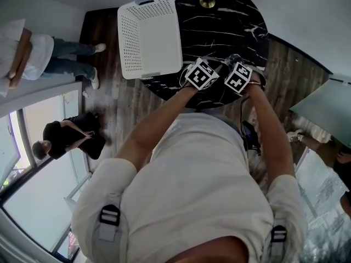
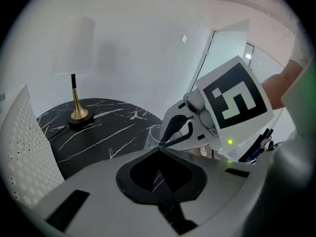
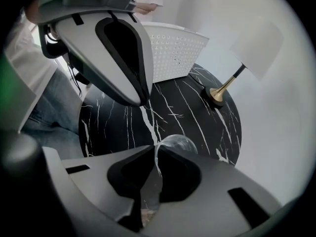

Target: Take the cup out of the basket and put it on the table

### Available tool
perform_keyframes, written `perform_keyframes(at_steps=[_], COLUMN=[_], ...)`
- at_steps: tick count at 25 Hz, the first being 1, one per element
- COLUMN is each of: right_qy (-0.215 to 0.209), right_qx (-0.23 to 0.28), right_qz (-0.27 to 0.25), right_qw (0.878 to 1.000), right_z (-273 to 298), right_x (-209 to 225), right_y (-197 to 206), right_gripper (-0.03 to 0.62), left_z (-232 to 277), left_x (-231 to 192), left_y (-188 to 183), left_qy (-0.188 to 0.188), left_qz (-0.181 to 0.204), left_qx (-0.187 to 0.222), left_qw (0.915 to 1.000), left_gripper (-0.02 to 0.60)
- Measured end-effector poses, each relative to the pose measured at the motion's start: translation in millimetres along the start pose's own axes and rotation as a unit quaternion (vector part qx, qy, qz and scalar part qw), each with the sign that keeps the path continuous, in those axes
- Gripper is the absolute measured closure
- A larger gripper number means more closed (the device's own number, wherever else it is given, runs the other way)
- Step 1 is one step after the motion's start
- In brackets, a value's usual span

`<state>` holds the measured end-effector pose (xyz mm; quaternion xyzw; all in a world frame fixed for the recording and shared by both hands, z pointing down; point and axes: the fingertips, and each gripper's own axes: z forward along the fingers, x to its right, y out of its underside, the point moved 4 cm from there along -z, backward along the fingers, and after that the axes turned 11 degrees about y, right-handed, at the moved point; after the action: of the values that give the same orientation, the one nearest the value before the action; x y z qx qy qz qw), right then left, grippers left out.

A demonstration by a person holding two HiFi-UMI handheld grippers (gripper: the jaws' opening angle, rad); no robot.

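A clear glass cup [image 3: 178,143] is over the near part of the round black marble table [image 3: 113,127]. My right gripper [image 3: 157,151] is shut on its rim, one jaw inside and one outside. Whether the cup's base touches the table I cannot tell. In the left gripper view the same cup [image 2: 153,135] shows just beyond my left gripper [image 2: 159,150], which is shut with nothing in it. The head view shows both grippers side by side at the table's near edge, left [image 1: 215,70] and right [image 1: 233,61]. The white perforated basket [image 1: 148,34] stands on the table's left side.
A lamp with a white shade and brass foot [image 3: 221,94] stands at the table's [image 1: 219,21] far side. Dark wood floor surrounds the table. Two people [image 1: 33,53] [image 1: 66,136] are at the left, a pale green surface [image 1: 323,108] at the right.
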<state>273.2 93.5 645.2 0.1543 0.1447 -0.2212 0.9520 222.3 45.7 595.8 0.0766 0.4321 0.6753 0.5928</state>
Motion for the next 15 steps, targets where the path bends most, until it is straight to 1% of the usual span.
perform_keyframes(at_steps=[4,8,9,12,15], right_qy=[0.003,0.018,0.020,0.021,0.034], right_qx=[0.001,0.004,0.005,0.015,0.037], right_qz=[-0.002,0.003,0.003,0.016,0.036], right_qw=[1.000,1.000,1.000,1.000,0.998], right_z=[1.8,1.5,0.3,-9.5,-33.8], right_x=[-1.5,2.4,3.1,5.6,8.9], right_y=[2.0,2.3,2.7,2.7,1.4], right_gripper=[0.568,0.562,0.551,0.488,0.471], left_z=[-1.3,-3.6,-4.6,-10.3,-24.6], left_x=[-1.3,-0.8,0.1,4.2,13.7], left_y=[2.4,3.3,2.9,-0.1,-8.2], left_qy=[-0.002,-0.004,-0.004,-0.006,-0.007], left_qz=[-0.003,-0.003,-0.002,0.003,0.006], left_qx=[-0.001,0.002,0.004,0.013,0.036], left_qw=[1.0000,1.0000,1.0000,0.9999,0.9993], left_gripper=[0.577,0.577,0.577,0.577,0.577])
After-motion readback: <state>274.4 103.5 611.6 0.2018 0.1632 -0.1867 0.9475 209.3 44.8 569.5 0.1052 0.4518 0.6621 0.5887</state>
